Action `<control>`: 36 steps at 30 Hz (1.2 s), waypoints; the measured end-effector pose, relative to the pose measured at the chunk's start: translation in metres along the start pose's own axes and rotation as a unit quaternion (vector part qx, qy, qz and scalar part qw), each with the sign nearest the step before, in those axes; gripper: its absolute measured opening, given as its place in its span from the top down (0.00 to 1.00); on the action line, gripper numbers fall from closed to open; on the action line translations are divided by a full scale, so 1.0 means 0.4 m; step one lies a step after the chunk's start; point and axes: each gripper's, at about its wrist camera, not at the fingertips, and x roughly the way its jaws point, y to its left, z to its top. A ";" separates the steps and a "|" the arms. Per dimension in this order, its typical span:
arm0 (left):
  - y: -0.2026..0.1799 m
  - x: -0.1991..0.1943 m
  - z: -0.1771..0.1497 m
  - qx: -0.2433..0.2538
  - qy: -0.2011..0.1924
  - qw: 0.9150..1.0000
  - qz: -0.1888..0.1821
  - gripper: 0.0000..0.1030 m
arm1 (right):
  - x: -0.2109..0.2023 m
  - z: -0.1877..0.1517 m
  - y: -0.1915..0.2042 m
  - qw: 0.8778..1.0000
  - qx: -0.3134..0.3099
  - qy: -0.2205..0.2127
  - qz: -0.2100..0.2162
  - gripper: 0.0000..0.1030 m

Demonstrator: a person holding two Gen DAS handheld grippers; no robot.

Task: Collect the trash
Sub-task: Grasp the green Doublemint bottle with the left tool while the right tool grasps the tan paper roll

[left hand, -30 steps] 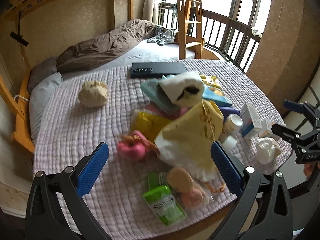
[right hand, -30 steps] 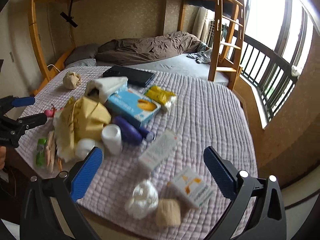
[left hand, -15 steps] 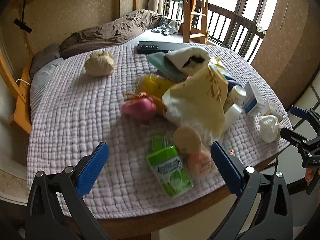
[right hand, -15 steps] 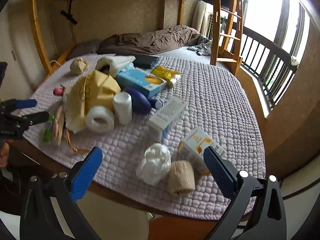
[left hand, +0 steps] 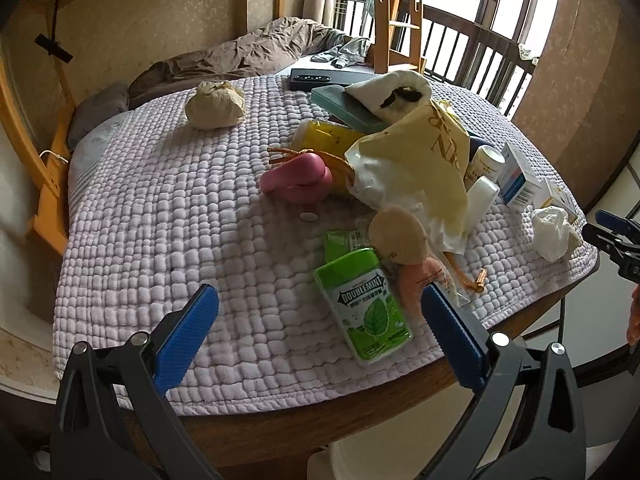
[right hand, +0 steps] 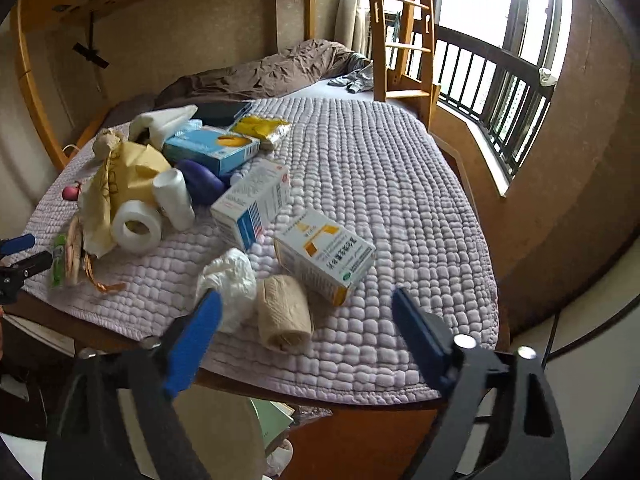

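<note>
Fingers spread wide and empty on left gripper (left hand: 318, 330) and right gripper (right hand: 306, 334). Right view only: crumpled white plastic wad (right hand: 230, 280) touching beige paper roll (right hand: 282, 312) at quilted tabletop (right hand: 380, 184) edge. Left view only: green Doublemint gum pack (left hand: 362, 304).

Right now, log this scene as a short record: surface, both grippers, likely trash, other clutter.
surface: round table under a quilted lilac cover
left gripper: open, empty, near the table edge by the green mint pack
right gripper: open, empty, facing the white crumpled wad and the tan paper roll
likely trash: both of those, plus the tan crumpled ball and the yellow paper bag
other clutter: medicine boxes, white tape roll, pink object
</note>
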 end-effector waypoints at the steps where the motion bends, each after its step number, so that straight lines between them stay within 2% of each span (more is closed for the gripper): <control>1: -0.001 0.000 0.000 0.001 0.000 1.000 0.000 0.02 | 0.004 -0.003 -0.001 1.000 -0.003 0.002 -0.002 0.24; 3: -0.003 0.003 -0.007 0.003 0.001 1.000 -0.001 0.06 | 0.016 -0.013 -0.002 1.000 -0.008 0.008 -0.006 0.30; 4: -0.004 0.004 -0.009 0.005 0.003 1.000 -0.001 0.08 | 0.025 -0.017 -0.004 1.000 -0.007 0.015 -0.003 0.37; 7: 0.001 0.015 -0.010 0.003 0.007 1.000 -0.006 0.16 | 0.046 -0.025 -0.005 1.000 -0.001 0.025 0.011 0.39; 12: 0.011 0.035 -0.005 -0.010 0.013 1.000 -0.024 0.18 | 0.069 -0.021 0.009 0.999 -0.006 0.028 0.017 0.41; 15: 0.006 0.046 0.002 -0.009 0.014 0.999 -0.030 0.18 | 0.080 -0.020 0.011 0.999 -0.008 0.032 0.021 0.47; 19: -0.001 0.054 0.003 -0.009 0.019 0.999 -0.040 0.20 | 0.095 -0.016 0.010 0.999 -0.009 0.039 0.026 0.48; 23: -0.012 0.055 -0.005 0.001 0.025 0.999 -0.041 0.20 | 0.101 -0.017 0.016 0.998 -0.016 0.042 0.033 0.58; 25: -0.012 0.058 -0.009 0.001 0.027 0.999 -0.047 0.33 | 0.105 -0.019 0.019 0.998 -0.019 0.045 0.041 0.65; 29: -0.010 0.061 -0.012 0.000 0.029 0.999 -0.047 0.52 | 0.103 -0.022 0.016 0.997 -0.015 0.045 0.055 0.70; 36: 0.000 0.043 -0.021 -0.012 0.027 0.998 -0.050 0.57 | 0.081 -0.022 -0.002 0.997 -0.004 0.037 0.074 0.70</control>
